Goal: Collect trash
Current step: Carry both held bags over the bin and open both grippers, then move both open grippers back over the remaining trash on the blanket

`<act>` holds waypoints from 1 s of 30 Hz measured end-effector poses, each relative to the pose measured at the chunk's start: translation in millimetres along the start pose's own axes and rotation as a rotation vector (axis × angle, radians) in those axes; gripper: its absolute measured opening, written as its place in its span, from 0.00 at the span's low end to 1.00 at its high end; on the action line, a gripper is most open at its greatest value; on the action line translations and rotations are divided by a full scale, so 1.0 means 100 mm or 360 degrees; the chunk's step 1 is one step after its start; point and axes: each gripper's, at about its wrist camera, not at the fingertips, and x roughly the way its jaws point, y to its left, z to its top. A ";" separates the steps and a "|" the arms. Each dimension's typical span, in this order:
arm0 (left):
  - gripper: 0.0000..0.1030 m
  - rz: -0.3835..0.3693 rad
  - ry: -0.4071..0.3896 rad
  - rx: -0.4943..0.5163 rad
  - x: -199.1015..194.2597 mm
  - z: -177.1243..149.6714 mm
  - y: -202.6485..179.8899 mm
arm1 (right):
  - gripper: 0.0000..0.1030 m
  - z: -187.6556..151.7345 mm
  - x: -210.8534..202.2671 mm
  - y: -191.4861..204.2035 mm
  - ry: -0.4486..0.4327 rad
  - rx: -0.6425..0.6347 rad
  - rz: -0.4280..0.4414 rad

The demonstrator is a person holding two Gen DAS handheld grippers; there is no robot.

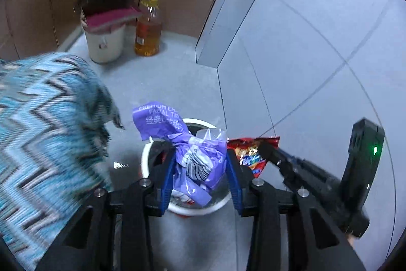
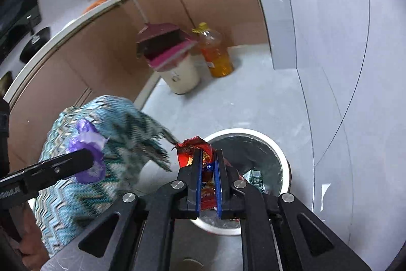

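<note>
My left gripper (image 1: 200, 161) is shut on a crumpled purple tissue wrapper (image 1: 195, 151) and holds it right over a round white-rimmed trash bin (image 1: 149, 154) on the floor. My right gripper (image 2: 208, 164) is shut on a red snack wrapper (image 2: 191, 149) just above the near-left rim of the same bin (image 2: 281, 151), which holds some trash. The right gripper and its red wrapper (image 1: 251, 154) show in the left wrist view beside the bin. The left gripper's fingers (image 2: 63, 164) and the purple wrapper (image 2: 88, 159) show at the left of the right wrist view.
A teal zigzag cloth (image 1: 48, 133) hangs at the left, close to the bin. A cream bucket (image 1: 104, 42) with a maroon dustpan and broom, and a bottle of orange liquid (image 1: 148, 32), stand by brown cabinets. A grey wall (image 1: 317, 42) runs along the right.
</note>
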 end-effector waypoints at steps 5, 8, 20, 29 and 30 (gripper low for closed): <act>0.42 -0.0030 0.0099 -0.0071 0.43 0.08 0.07 | 0.13 0.02 0.37 -0.19 0.0075 0.0051 -0.0027; 0.44 -0.0054 0.0138 -0.0097 0.54 0.09 0.10 | 0.28 0.02 0.51 -0.28 0.0101 0.0086 -0.0051; 0.52 -0.0127 0.0139 -0.0100 0.47 0.10 0.01 | 0.35 0.02 0.27 -0.38 0.0060 0.0087 -0.0144; 0.52 -0.0221 0.0076 -0.0095 0.10 0.09 -0.01 | 0.35 0.05 -0.15 -0.27 -0.0022 0.0075 -0.0170; 0.52 -0.0226 0.0072 -0.0086 0.06 0.08 -0.03 | 0.35 0.04 -0.21 -0.25 -0.0033 0.0071 -0.0170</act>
